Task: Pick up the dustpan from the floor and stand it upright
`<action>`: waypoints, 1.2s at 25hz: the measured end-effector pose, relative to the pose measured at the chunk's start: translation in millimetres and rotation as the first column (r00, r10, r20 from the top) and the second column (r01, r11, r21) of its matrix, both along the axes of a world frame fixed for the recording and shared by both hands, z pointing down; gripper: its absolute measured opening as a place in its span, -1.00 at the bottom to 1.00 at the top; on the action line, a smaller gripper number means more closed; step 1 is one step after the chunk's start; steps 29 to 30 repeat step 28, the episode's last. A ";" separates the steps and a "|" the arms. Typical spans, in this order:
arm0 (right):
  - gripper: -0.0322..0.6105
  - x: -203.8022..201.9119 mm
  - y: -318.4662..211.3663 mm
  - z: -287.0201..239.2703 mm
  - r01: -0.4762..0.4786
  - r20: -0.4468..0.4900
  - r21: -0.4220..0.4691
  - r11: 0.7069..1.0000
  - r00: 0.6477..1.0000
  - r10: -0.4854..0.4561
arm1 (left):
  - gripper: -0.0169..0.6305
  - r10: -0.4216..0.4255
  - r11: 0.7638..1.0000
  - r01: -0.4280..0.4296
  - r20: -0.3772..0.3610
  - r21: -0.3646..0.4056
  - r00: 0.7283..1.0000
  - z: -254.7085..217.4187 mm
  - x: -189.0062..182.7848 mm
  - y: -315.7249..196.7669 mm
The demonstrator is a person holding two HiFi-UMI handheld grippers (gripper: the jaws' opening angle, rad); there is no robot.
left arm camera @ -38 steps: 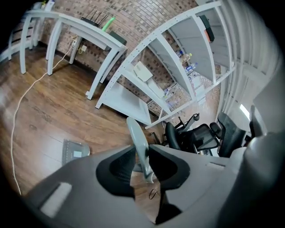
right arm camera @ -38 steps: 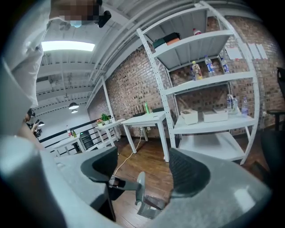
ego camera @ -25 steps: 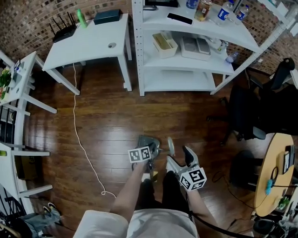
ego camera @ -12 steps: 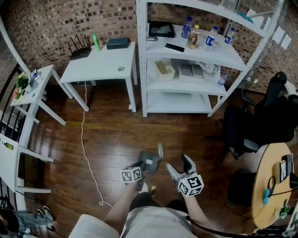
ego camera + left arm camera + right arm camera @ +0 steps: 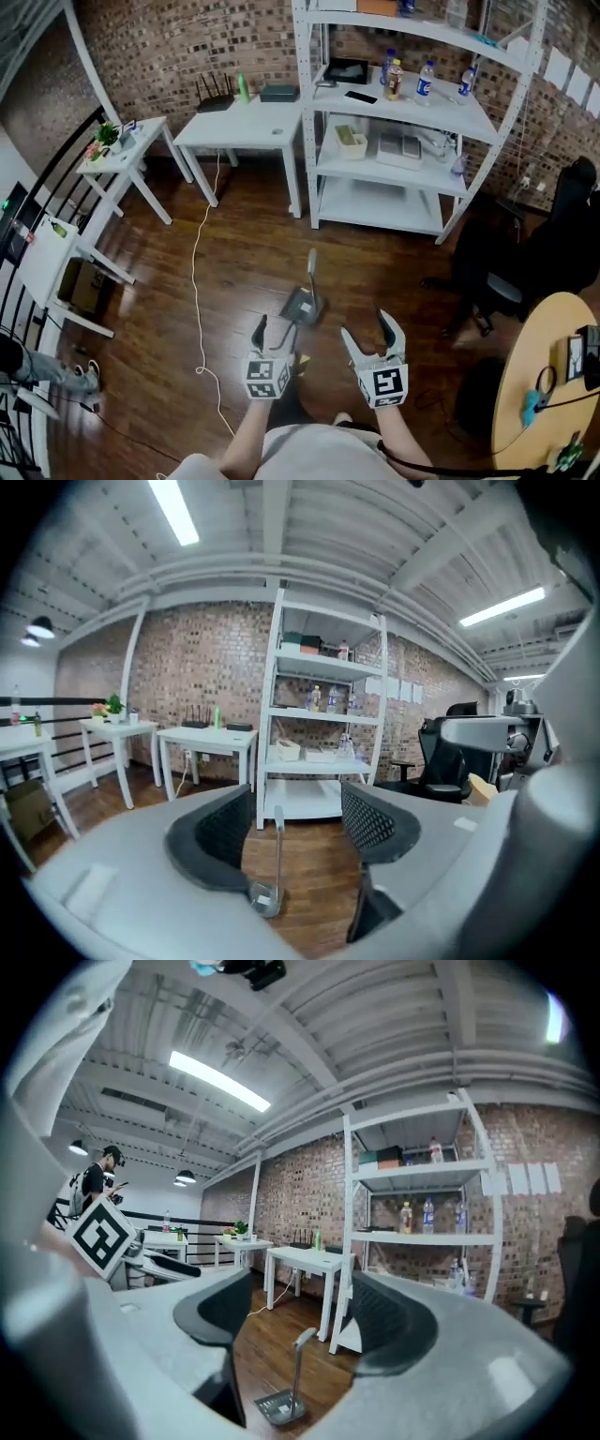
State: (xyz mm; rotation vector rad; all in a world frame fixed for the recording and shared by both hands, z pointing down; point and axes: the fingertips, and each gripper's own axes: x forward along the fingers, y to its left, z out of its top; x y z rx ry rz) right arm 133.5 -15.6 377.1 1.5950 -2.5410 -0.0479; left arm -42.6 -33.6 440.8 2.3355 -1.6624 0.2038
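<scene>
**A:** Where does the head view look from?

**B:** From high up, steeply down onto the dark wooden plank floor (image 5: 234, 244). The left gripper (image 5: 278, 333) and right gripper (image 5: 367, 330) are nearest the wearer.

**A:** And the gripper views?

**B:** Both sit lower and look almost level along their own jaws towards the far red brick wall (image 5: 187, 47). All three views share the grey dustpan with an upright handle (image 5: 302, 305) (image 5: 267, 897) (image 5: 281, 1407), near on the floor. They also share the white metal shelving unit (image 5: 375, 204) far beyond it.

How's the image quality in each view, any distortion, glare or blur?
Head view: fisheye bends the white metal shelving unit; sheen streaks the dark wooden floor. Left gripper view: ceiling strip light blown out, grey upright dustpan soft. Right gripper view: strong barrel curve throughout.
</scene>
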 end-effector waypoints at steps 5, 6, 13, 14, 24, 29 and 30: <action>0.10 22.9 61.1 -31.9 -0.026 0.029 -0.006 1.000 0.999 0.027 | 0.11 -0.066 0.987 0.078 -0.092 0.138 0.994 -68.8 12.1 83.2; 0.10 24.0 66.4 -38.8 -0.030 0.035 -0.002 1.000 0.999 0.031 | 0.11 -0.062 0.982 0.073 -0.072 0.171 0.996 -81.5 13.9 90.8; 0.10 5.9 91.0 -64.3 -0.081 0.087 -0.009 0.997 0.993 0.082 | 0.11 -0.023 0.947 -0.015 0.114 0.320 0.993 -132.4 4.3 129.6; 0.10 -2.5 92.5 -65.4 -0.077 0.086 -0.007 0.997 0.993 0.078 | 0.11 -0.026 0.946 -0.018 0.131 0.322 0.991 -133.9 -1.9 133.1; 0.10 -59.9 105.2 -73.6 -0.037 0.073 0.006 0.999 0.997 0.037 | 0.11 -0.073 0.959 0.044 0.093 0.279 0.993 -125.0 -62.8 139.4; 0.09 -72.9 102.8 -87.2 -0.036 0.065 0.039 0.999 0.997 0.033 | 0.11 -0.077 0.957 0.051 0.081 0.286 0.994 -131.4 -80.4 137.9; 0.09 -72.9 102.8 -87.2 -0.036 0.065 0.039 0.999 0.997 0.033 | 0.11 -0.077 0.957 0.051 0.081 0.286 0.994 -131.4 -80.4 137.9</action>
